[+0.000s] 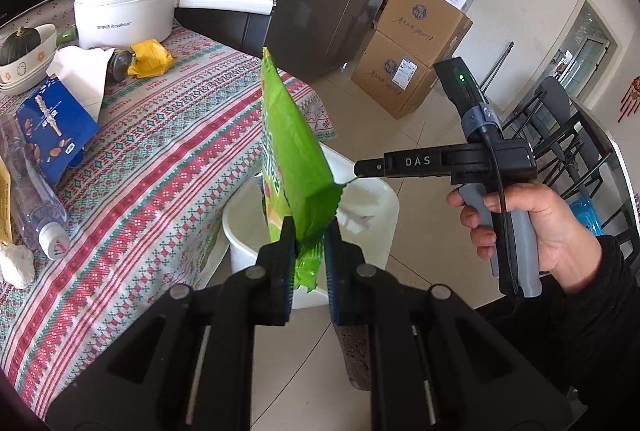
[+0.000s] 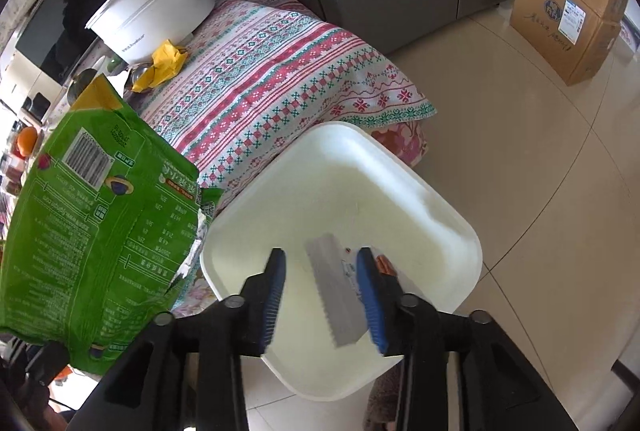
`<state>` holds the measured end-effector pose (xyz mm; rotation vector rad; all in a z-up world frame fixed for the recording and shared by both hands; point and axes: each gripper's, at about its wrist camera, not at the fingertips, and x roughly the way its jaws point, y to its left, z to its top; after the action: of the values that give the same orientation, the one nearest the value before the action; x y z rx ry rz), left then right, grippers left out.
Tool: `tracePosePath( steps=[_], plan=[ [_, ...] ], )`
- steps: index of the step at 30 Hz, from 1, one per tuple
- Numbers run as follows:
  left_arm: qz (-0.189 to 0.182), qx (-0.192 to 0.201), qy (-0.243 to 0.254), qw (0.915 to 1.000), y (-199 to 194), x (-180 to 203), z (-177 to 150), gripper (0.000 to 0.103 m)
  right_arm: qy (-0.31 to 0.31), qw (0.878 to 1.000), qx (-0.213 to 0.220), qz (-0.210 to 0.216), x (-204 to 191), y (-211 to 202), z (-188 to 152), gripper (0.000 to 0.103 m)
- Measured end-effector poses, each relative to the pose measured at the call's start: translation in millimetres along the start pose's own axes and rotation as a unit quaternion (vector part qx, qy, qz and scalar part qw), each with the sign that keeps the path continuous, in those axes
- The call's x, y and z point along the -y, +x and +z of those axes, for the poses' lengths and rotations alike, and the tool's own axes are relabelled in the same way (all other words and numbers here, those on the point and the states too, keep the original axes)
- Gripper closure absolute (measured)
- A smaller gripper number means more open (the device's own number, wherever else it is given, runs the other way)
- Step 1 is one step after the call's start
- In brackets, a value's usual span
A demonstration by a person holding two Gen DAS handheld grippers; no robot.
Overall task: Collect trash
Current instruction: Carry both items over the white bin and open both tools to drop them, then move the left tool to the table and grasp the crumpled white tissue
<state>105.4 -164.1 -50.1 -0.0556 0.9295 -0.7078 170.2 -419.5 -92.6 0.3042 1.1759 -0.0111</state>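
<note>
My left gripper (image 1: 308, 251) is shut on the bottom edge of a green snack bag (image 1: 294, 159), holding it upright over the near rim of the white trash bin (image 1: 388, 203). The same bag (image 2: 92, 215) fills the left of the right wrist view. My right gripper (image 2: 320, 291) is open and empty above the bin (image 2: 452, 223); a silver wrapper (image 2: 334, 295) lies inside the bin below it. In the left wrist view the right gripper (image 1: 360, 169) reaches in from the right, its tip at the bag's corner.
The patterned tablecloth (image 1: 160, 159) carries a white pot (image 1: 128, 3), yellow wrapper (image 1: 150, 59), blue box (image 1: 52, 131), plastic bottle (image 1: 32, 191), white paper (image 1: 80, 71) and a bowl with a squash (image 1: 24, 47). Cardboard boxes (image 1: 416, 47) and black chairs (image 1: 560, 135) stand on the floor.
</note>
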Motion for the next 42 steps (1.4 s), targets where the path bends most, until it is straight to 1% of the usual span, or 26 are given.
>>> tracePosePath(
  steps=[7,12,17,18,19,20,21,22,26,28,32,34,36,39,42],
  plan=[
    [-0.005,-0.028,0.010,0.9996,22,9,-4,0.088,0.006,1.000,0.007,0.005,9,-12,-2,0.038],
    [-0.012,-0.042,0.013,0.9990,41,16,-4,0.088,0.008,1.000,0.008,0.000,17,-17,-6,0.034],
    [-0.015,-0.051,0.014,0.9985,61,19,-3,0.086,0.015,1.000,0.011,-0.008,26,-21,-7,0.032],
    [-0.009,-0.056,0.014,0.9983,65,18,-3,0.081,0.017,1.000,0.011,-0.010,28,-21,-7,0.031],
    [0.000,-0.062,0.012,0.9980,69,18,-2,0.069,0.018,1.000,0.012,-0.012,29,-22,-7,0.030],
    [0.014,-0.065,0.008,0.9978,71,16,-2,0.059,0.019,1.000,0.013,-0.014,30,-23,-7,0.029],
    [0.027,-0.065,0.001,0.9975,72,14,-2,0.038,0.020,1.000,0.014,-0.016,32,-23,-7,0.028],
    [0.035,-0.062,-0.006,0.9974,71,12,-2,0.030,0.021,1.000,0.015,-0.017,32,-24,-7,0.027],
    [0.043,-0.071,-0.027,0.9962,71,2,-2,0.028,0.025,0.999,0.018,-0.016,36,-27,-7,0.026],
    [0.051,-0.073,-0.032,0.9955,69,-3,-3,0.022,0.026,0.999,0.021,-0.016,37,-29,-6,0.025],
    [0.076,-0.071,-0.023,0.9944,61,-6,-2,0.015,0.024,0.999,0.024,-0.019,35,-31,-5,0.025],
    [0.087,-0.069,-0.022,0.9936,55,-9,-2,0.007,0.020,0.999,0.026,-0.021,32,-31,-4,0.024],
    [0.097,-0.066,-0.024,0.9928,50,-14,-2,0.004,0.014,0.999,0.027,-0.022,27,-31,-4,0.022],
    [0.113,-0.064,-0.029,0.9911,41,-23,-2,0.001,0.007,0.999,0.027,-0.022,19,-30,-3,0.021],
    [0.136,-0.057,-0.035,0.9884,29,-36,-3,0.001,-0.001,0.999,0.027,-0.018,8,-29,0,0.020]
  ],
)
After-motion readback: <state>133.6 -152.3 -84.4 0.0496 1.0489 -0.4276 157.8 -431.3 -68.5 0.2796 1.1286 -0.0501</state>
